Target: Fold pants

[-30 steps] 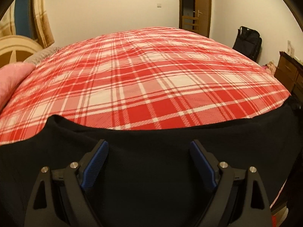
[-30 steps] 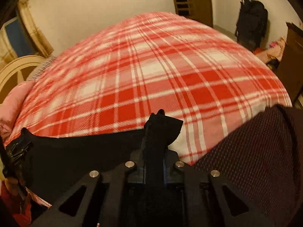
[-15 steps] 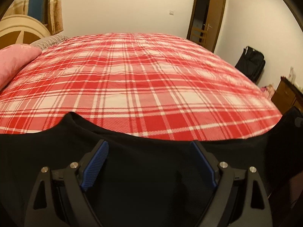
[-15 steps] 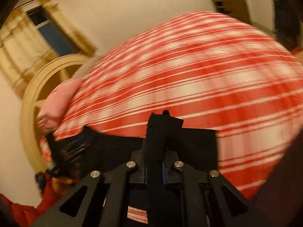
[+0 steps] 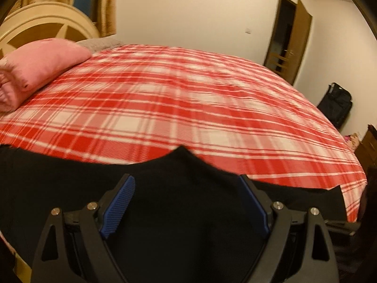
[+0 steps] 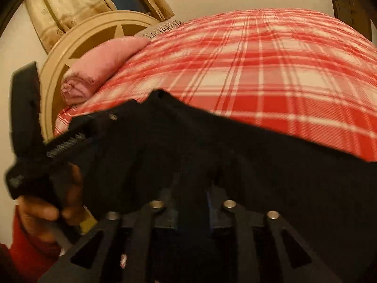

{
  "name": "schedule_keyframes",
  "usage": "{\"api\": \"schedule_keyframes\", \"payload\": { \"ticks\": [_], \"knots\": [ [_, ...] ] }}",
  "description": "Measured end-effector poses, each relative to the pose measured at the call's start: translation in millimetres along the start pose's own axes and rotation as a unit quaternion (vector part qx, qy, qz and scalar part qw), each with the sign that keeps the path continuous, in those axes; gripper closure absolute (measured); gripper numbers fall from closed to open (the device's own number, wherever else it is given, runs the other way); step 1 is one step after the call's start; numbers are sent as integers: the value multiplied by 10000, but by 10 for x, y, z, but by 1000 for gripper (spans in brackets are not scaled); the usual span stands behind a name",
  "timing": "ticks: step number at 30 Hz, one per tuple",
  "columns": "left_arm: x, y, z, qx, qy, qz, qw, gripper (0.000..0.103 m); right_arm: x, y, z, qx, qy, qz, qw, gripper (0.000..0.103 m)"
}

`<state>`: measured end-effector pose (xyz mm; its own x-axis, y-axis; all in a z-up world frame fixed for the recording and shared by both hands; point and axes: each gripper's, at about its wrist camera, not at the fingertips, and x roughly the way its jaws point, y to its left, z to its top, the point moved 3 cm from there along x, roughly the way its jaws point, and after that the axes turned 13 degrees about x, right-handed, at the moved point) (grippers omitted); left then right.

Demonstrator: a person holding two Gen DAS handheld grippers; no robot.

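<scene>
Along the near edge of the bed (image 5: 188, 99), reading left to right: past the pink pillow (image 5: 40, 66), then onto the black pants (image 5: 183, 240), laid crosswise with the long axis running side to side along that edge. From the right wrist view, button and zip end apparently toward the left, close to the hand (image 6: 40, 212) in a red sleeve. Over the cloth, left gripper (image 5: 186, 202) spread wide, blue pads (image 5: 117, 205) well apart and pressing nothing, a raised peak of fabric just ahead and centred between them. Further right, right gripper (image 6: 192, 186) opening its jaws, black cloth draped between and over them, tips hidden. Judged the nearer of the two to that loose fold; probably best to square the fold along the long axis next.
</scene>
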<state>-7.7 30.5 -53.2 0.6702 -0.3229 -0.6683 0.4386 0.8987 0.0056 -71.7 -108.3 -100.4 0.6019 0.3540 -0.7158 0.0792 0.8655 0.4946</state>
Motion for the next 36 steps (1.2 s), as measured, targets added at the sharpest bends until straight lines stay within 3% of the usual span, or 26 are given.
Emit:
{"api": "schedule_keyframes", "payload": {
  "ticks": [1,4,6,9,12,17,23,29,32,33,34,36],
  "knots": [
    [1,46,-27,-15,23,29,10000,13,-10,-2,16,27,-24,113,9999,61],
    [2,121,-77,-11,61,35,10000,13,-237,-11,156,569,123,1302,9898,58],
    [-12,123,-81,28,34,-82,10000,13,-516,-93,264,551,-208,1403,9884,54],
    [-44,67,-82,214,-49,-221,9995,13,-933,-305,317,198,-831,862,9926,53],
    [-19,13,-100,305,-28,-327,9990,13,-1057,-463,147,-274,-796,76,9964,53],
    [70,-66,-173,173,160,-471,9986,13,-711,-262,-292,-880,-211,-59,9959,53],
    [-86,-109,-228,432,149,-212,9987,13,-285,50,-555,-1609,221,-216,9865,53],
    [-208,-23,-284,366,129,-265,9989,13,-265,112,-896,-2309,220,-706,9702,51],
    [-190,-76,-307,294,231,-663,9971,14,-313,68,-993,-2615,-34,-847,9615,51],
    [-194,-100,-306,296,251,-769,9963,14,-327,48,-983,-2573,-71,-866,9624,52],
    [-202,-136,-301,325,268,-917,9949,14,-339,21,-950,-2435,-75,-756,9669,68],
    [-246,-219,-282,449,235,-1203,9914,14,-427,-36,-860,-2008,-92,-382,9788,91]
  ]
}}
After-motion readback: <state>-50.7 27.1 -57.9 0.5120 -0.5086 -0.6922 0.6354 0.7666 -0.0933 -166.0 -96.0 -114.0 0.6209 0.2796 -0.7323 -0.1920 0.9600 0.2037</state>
